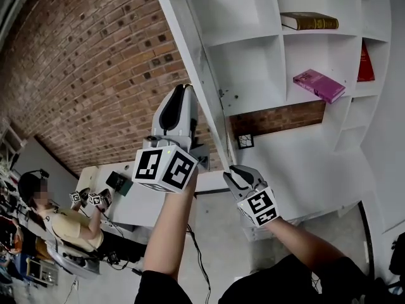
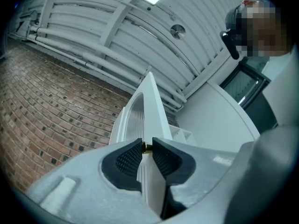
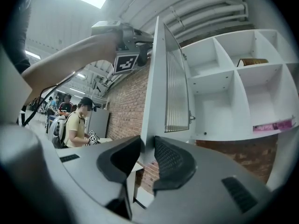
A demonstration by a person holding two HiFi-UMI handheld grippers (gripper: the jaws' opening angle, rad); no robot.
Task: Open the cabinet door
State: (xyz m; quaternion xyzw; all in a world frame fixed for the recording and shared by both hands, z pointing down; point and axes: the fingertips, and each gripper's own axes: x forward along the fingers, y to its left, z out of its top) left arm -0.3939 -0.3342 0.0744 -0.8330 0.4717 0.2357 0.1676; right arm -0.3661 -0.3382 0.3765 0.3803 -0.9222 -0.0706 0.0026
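**Head view.**
- Cabinet [image 1: 253,68]: white, with open compartments. A brick wall [image 1: 82,62] shows behind it and to its left.
- Door [image 1: 197,62]: white, swung out from the cabinet and seen edge-on. It runs from top centre down to mid-frame.
- Left gripper [image 1: 185,90]: raised, with its jaws on the door's free edge.
- Right gripper [image 1: 234,173]: lower, just below the door's bottom end.
- Contents:
  - A brown book [image 1: 309,21] lies flat in an upper compartment.
  - A pink book [image 1: 319,85] lies flat in the compartment beneath.
  - A red book [image 1: 366,62] stands at far right.
- Lower left: a seated person [image 1: 66,223] at a white table [image 1: 136,204].

**Left gripper view.**
- Left gripper [image 2: 147,143]: the jaws are nearly together, clamped on the door [image 2: 152,106]. The door's edge passes up between the ribbed black pads [image 2: 128,160].
- Knob [image 2: 146,148]: small and brass, right at the fingertips.
- Background: brick wall at left, with a white ribbed ceiling [image 2: 117,17] above.

**Right gripper view.**
- Right gripper [image 3: 148,141]: the jaws stand apart and grip nothing. The door's [image 3: 156,78] lower corner is in line with the gap. No pad is seen pressing on it.
- Door: it carries a ribbed pane [image 3: 176,90] and stands well out from the cabinet [image 3: 219,92].
- Left gripper: on the door's edge, higher up.
- Contents: the brown and pink books show in the right-hand compartments.
- Far left: the seated person beside the brick wall.
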